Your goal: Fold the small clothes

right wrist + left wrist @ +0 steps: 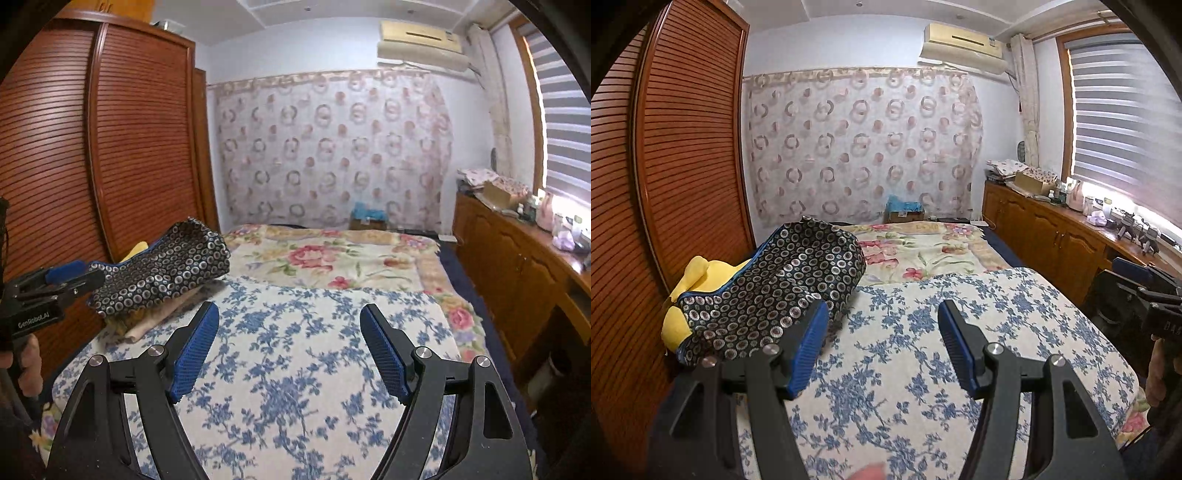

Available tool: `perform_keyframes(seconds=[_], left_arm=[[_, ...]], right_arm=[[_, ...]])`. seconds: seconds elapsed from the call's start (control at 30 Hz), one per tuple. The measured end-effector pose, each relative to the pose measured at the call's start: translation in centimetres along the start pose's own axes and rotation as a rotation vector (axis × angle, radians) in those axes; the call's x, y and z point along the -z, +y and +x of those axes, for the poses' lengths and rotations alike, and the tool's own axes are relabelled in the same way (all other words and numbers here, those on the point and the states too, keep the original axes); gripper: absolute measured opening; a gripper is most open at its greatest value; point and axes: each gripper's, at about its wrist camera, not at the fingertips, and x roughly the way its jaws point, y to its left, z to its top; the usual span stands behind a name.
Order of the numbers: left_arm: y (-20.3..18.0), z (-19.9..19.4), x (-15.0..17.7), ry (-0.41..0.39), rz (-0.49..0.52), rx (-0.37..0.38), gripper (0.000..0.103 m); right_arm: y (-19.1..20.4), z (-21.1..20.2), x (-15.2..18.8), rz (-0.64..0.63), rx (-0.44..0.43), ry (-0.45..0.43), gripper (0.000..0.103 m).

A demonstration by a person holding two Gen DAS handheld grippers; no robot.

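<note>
A dark garment with a pattern of pale rings (775, 288) lies heaped at the left edge of the bed, on top of something yellow (694, 280). In the right wrist view the same garment (166, 269) rests on a folded beige cloth (147, 321). My left gripper (883, 304) is open, just right of the heap, over a white cloth with blue flowers (923, 350). Nothing sits between its blue pads. My right gripper (290, 308) is open wide over the same flowered cloth (295, 369), also holding nothing. Each gripper shows at the edge of the other's view: the right gripper (1119, 275) and the left gripper (88, 275).
A floral bedspread (923, 251) covers the far half of the bed. A slatted wooden wardrobe (683, 147) stands close along the left. A low wooden cabinet (1052, 236) with clutter on top runs under the window on the right. A person's hand (26, 365) grips the left handle.
</note>
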Motion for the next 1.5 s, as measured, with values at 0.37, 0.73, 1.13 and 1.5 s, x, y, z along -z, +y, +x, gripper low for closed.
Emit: perform_keyframes(seconds=[0.37,0.73,1.13,1.5], left_arm=[[-1.5,-1.6,0.2,-0.02,0.011,-0.005,0.061],[-1.3,-1.8,0.3,-0.014,-0.002,-0.009,0.062],[-1.2,-1.8,0.3,-0.012,-0.005,-0.008,0.062],[-1.3,-1.7,0.5,-0.014,-0.005,-0.008,0.062]], right_arm=[[-0.6,-1.5,0.7,0.012,0.03,-0.015,0.081],[-0.6,-1.5,0.9,0.011,0.033,-0.011,0.081],[-0.8,-1.8,1.2,0.01,0.045,-0.009,0.081],[-1.0,-2.0,1.3,0.011,0.049,-0.009,0.081]])
